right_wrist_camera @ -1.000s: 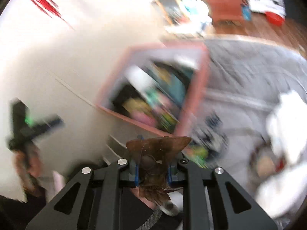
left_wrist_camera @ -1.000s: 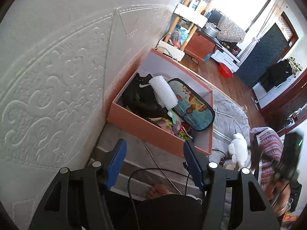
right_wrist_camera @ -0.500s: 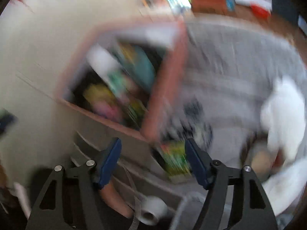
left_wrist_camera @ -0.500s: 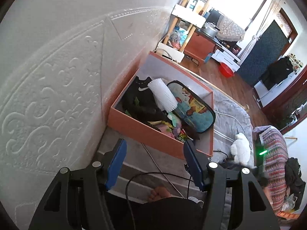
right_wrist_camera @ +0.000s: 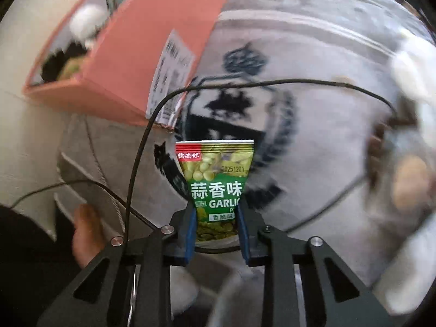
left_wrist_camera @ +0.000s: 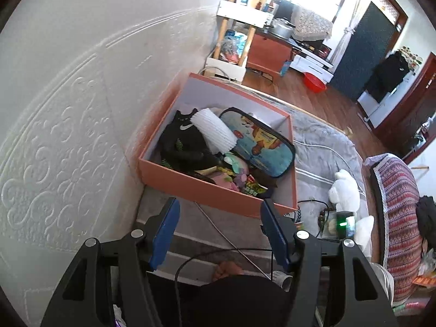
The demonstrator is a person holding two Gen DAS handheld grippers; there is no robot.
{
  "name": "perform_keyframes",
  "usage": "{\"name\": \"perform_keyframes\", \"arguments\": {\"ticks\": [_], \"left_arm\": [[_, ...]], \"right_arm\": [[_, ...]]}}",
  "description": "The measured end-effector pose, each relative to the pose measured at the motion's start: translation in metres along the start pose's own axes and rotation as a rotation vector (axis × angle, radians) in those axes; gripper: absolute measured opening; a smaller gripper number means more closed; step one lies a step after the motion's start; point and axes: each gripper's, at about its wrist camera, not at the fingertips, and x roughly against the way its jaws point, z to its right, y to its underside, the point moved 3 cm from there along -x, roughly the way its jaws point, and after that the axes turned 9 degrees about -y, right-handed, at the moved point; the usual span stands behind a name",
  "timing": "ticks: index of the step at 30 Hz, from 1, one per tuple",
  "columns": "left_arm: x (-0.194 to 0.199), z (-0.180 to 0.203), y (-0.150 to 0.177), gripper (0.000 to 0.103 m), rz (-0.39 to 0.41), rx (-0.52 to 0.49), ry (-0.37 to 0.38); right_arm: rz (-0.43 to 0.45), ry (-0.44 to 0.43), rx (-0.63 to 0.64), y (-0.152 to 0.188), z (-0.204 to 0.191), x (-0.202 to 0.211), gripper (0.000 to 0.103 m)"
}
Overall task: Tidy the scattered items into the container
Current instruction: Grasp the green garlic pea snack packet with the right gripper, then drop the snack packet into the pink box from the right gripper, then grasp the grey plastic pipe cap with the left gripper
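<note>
An orange box stands on the grey bed against the wall, holding a black sock, a white ribbed roll, a cartoon pouch and small packets. My left gripper is open and empty, held back from the box's near wall. My right gripper is shut on a green garlic pea snack packet, low over the grey blanket just right of the box's corner. The right gripper's green light shows beside the box in the left wrist view.
A white plush toy and a patterned cushion lie on the bed right of the box. Black cables cross the blanket near my right gripper. A bare foot is at the lower left. The embossed wall is on the left.
My right gripper held a brown item a second ago, was open and empty half a second ago, and has dropped beside the box and closed on the green packet. The left gripper barely moved.
</note>
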Motion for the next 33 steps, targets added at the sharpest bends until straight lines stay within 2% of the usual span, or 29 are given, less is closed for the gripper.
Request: {"name": "perform_keyframes", "arguments": {"ticks": [3, 6, 8, 9, 10, 11, 12, 14, 16, 18, 20, 21, 22, 25, 26, 29, 31, 33], "left_arm": [[0.004, 0.007, 0.003, 0.06, 0.003, -0.03, -0.008], [0.009, 0.011, 0.004, 0.06, -0.001, -0.052, -0.013], [0.012, 0.015, 0.004, 0.06, -0.002, -0.065, -0.011], [0.014, 0.019, 0.004, 0.06, -0.004, -0.079, -0.008], [0.017, 0.024, 0.004, 0.06, -0.002, -0.102, -0.001], [0.019, 0.031, 0.004, 0.06, -0.001, -0.131, 0.006], [0.021, 0.038, 0.004, 0.06, -0.002, -0.166, 0.014], [0.023, 0.061, 0.006, 0.06, -0.016, -0.262, 0.037], [0.017, 0.094, 0.011, 0.061, -0.068, -0.404, 0.085], [0.004, 0.134, 0.025, 0.066, -0.162, -0.575, 0.139], [-0.02, 0.181, 0.055, 0.068, -0.335, -0.799, 0.21], [-0.036, 0.205, 0.077, 0.068, -0.457, -0.916, 0.244], [-0.048, 0.222, 0.096, 0.068, -0.541, -1.002, 0.257], [-0.092, 0.258, 0.154, 0.068, -0.765, -1.206, 0.218], [-0.106, 0.265, 0.169, 0.068, -0.825, -1.244, 0.19], [-0.142, 0.278, 0.204, 0.068, -0.927, -1.3, 0.117], [-0.162, 0.283, 0.22, 0.068, -0.983, -1.289, 0.101], [-0.179, 0.284, 0.226, 0.068, -0.991, -1.28, 0.066]], "right_arm": [[0.118, -0.106, -0.031, -0.007, -0.016, 0.056, 0.024], [0.25, -0.227, 0.05, -0.034, -0.062, 0.106, 0.024], [0.332, -0.325, 0.109, -0.059, -0.103, 0.14, 0.029], [0.356, -0.355, 0.13, -0.07, -0.119, 0.151, 0.04], [0.379, -0.362, 0.146, -0.079, -0.133, 0.16, 0.077], [0.422, -0.338, 0.156, -0.085, -0.144, 0.172, 0.09], [0.477, -0.305, 0.165, -0.087, -0.15, 0.187, 0.095], [0.525, -0.311, 0.179, -0.082, -0.15, 0.206, 0.094], [0.546, -0.352, 0.145, -0.067, -0.132, 0.217, 0.093], [0.564, -0.36, 0.067, -0.041, -0.096, 0.224, 0.093], [0.576, -0.35, -0.042, -0.009, -0.044, 0.222, 0.093], [0.575, -0.351, -0.099, 0.002, -0.021, 0.221, 0.093], [0.576, -0.359, -0.176, 0.018, 0.01, 0.217, 0.093], [0.596, -0.392, -0.383, 0.056, 0.084, 0.203, 0.092], [0.601, -0.397, -0.442, 0.067, 0.106, 0.198, 0.092], [0.602, -0.443, -0.552, 0.078, 0.143, 0.192, 0.091], [0.626, -0.511, -0.551, 0.075, 0.15, 0.197, 0.091], [0.64, -0.515, -0.504, 0.07, 0.145, 0.204, 0.091]]}}
